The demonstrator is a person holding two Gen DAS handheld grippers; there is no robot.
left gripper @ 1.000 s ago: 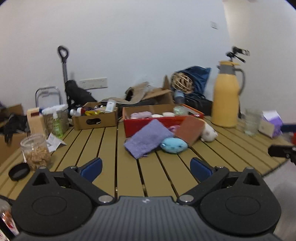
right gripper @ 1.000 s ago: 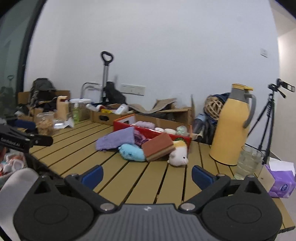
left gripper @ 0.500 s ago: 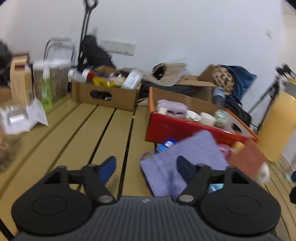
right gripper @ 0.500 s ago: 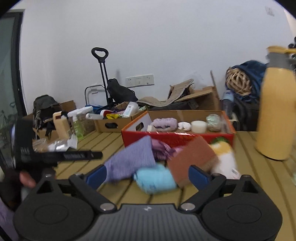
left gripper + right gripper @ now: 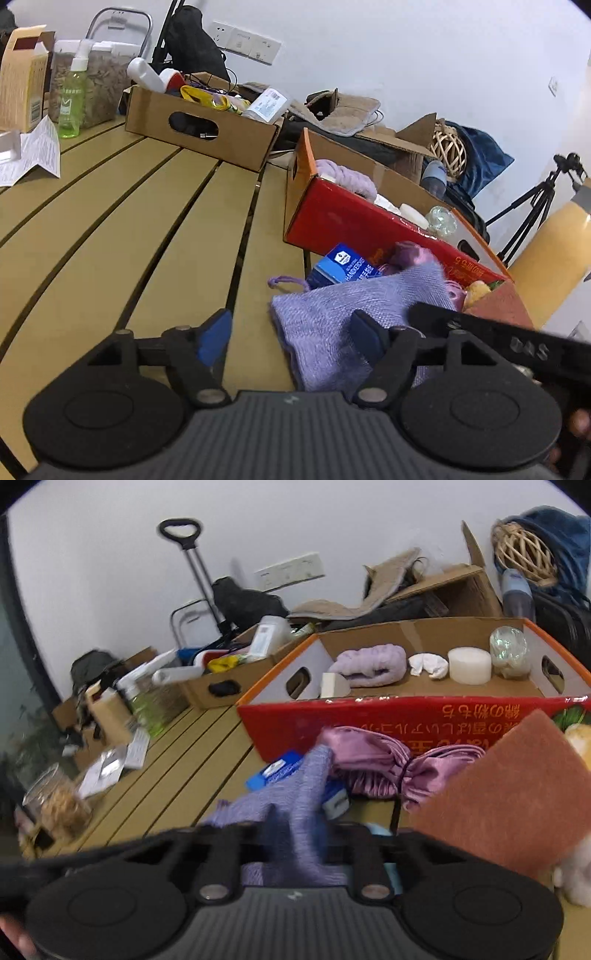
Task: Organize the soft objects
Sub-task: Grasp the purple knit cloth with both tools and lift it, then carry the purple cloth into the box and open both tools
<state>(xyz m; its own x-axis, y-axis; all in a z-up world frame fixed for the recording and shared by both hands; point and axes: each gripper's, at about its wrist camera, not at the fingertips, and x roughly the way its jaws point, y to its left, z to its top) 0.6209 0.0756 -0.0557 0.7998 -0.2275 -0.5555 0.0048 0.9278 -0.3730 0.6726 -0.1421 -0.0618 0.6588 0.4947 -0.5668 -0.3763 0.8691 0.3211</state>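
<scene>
A purple knitted cloth (image 5: 332, 314) lies on the slatted table in front of the red box (image 5: 351, 218). My left gripper (image 5: 290, 338) stands at the cloth's left edge. Its jaws are opening, with the edge between them and the pads not pressing. My right gripper (image 5: 291, 834) is shut on the same purple cloth (image 5: 299, 790), and its fingers (image 5: 461, 325) cross the cloth in the left wrist view. Around the cloth lie a blue handkerchief pack (image 5: 280, 770), a pink satin piece (image 5: 369, 760), a brown scouring pad (image 5: 509, 794) and a white plush (image 5: 576, 864).
The red box (image 5: 406, 716) holds a lilac roll, a white puck and a glass ball. A brown cardboard box (image 5: 199, 125) stands behind on the left, by a green spray bottle (image 5: 70, 107) and a leaflet (image 5: 33, 151). A yellow flask (image 5: 554, 254) is at the right, a snack jar (image 5: 59, 801) far left.
Both grippers came forward and down to the pile. The right jaws went from wide open to shut on the purple cloth. The left jaws narrowed around the cloth's edge.
</scene>
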